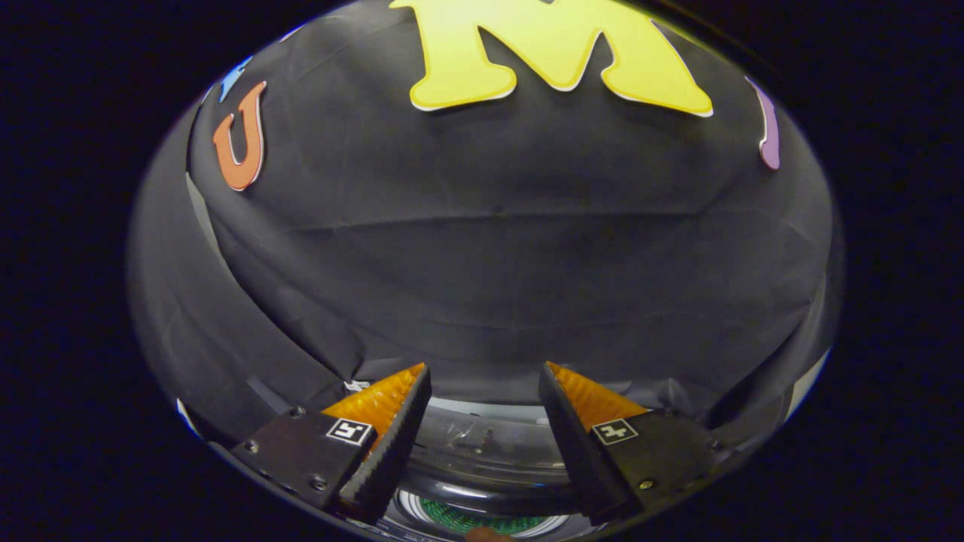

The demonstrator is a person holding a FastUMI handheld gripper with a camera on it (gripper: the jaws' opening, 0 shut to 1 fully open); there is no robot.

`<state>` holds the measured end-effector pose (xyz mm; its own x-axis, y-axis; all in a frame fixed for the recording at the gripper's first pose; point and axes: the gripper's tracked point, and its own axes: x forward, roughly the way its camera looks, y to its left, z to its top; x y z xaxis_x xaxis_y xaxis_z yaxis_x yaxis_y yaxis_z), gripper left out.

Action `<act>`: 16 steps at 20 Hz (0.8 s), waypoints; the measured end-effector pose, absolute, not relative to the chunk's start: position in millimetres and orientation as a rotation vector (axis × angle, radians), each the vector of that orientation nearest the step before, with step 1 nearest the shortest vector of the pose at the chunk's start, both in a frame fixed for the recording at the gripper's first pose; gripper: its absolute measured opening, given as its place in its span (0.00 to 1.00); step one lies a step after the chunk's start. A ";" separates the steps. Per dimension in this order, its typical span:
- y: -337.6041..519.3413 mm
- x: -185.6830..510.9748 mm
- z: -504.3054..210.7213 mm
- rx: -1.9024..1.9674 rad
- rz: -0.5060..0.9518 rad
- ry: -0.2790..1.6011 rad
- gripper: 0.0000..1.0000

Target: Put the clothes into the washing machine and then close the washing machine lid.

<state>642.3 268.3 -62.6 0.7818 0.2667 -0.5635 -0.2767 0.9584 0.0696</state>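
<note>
My gripper [484, 376] is open, with nothing between its fingers, and it points at the black cloth wall of the booth. Below and between the fingers lies the washing machine [489, 452], seen from above: a raised clear lid with a dark rim. Under that rim, something green [482, 519] shows inside the round drum opening, and a small brown patch [486, 535] sits at its near edge. I cannot tell whether these are clothes.
The black cloth wall [489, 263] stands close behind the machine and fills the space ahead. A fold of the same cloth [188, 316] hangs at the left side.
</note>
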 end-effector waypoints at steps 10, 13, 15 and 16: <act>263.0 614.2 -63.3 -0.025 0.272 0.555 0.92; 263.9 605.6 -65.2 -0.026 0.268 0.556 0.91; 261.7 596.9 -68.5 -0.026 0.266 0.555 0.91; 260.3 592.9 -69.4 -0.028 0.262 0.552 0.92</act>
<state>592.9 260.3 -69.4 0.8189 0.2382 -0.5221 -0.2530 0.9665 0.0440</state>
